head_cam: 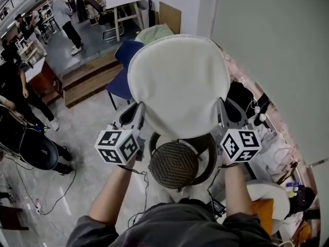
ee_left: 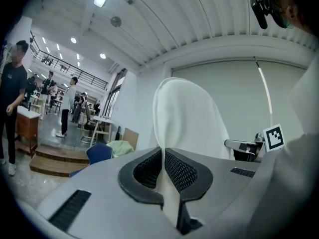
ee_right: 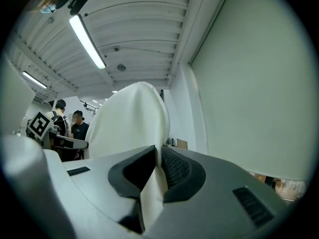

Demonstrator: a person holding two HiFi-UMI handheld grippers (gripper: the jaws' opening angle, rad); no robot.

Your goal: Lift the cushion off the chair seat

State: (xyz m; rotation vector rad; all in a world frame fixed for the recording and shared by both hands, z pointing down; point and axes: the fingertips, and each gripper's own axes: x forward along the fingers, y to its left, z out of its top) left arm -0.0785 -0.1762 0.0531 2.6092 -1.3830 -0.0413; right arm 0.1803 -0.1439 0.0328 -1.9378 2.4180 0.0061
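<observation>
A round cream cushion (head_cam: 179, 84) hangs in the air above the chair, held flat between my two grippers. My left gripper (head_cam: 138, 110) is shut on its left edge. My right gripper (head_cam: 221, 107) is shut on its right edge. In the left gripper view the cushion (ee_left: 187, 118) rises from between the pads, and the left gripper (ee_left: 163, 167) pinches its thin rim. The right gripper view shows the cushion (ee_right: 130, 128) pinched the same way by the right gripper (ee_right: 157, 167). Below, the woven dark chair seat (head_cam: 174, 163) lies bare.
A blue chair (head_cam: 122, 78) with a pale green bundle (head_cam: 152, 33) stands beyond the cushion. A large pale wall panel (head_cam: 277, 55) fills the right. Clutter and cables (head_cam: 270, 148) lie at the lower right. People (head_cam: 64, 17) stand at the far left, near wooden steps (head_cam: 90, 78).
</observation>
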